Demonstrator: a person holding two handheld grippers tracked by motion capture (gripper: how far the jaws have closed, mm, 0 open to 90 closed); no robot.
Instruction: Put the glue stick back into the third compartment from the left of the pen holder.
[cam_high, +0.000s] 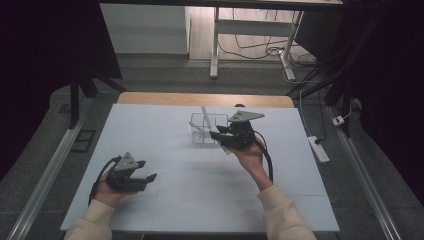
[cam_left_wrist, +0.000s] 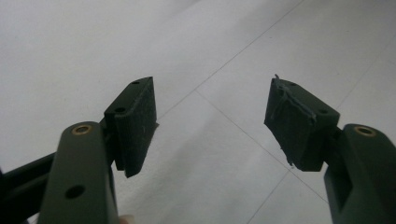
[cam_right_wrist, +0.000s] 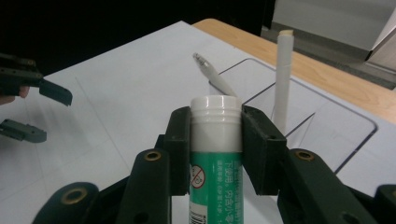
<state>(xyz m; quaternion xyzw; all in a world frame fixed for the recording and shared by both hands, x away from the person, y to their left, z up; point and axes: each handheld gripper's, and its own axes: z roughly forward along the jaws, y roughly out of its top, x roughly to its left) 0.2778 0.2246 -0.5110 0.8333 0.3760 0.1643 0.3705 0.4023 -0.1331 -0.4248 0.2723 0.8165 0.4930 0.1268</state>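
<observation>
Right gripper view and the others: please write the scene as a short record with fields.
held thing: white tube with green label, upright
right gripper: shut on the tube, near the clear box
left gripper: open, nothing between the jaws, over the white table
clear box: holds two white pens, leaning
tube cap: on, white

I am working in what looks like a lab or test room: my white-topped table stands on grey carpet between metal floor rails, with a height-adjustable desk frame, loose cables and a power strip around it.
</observation>
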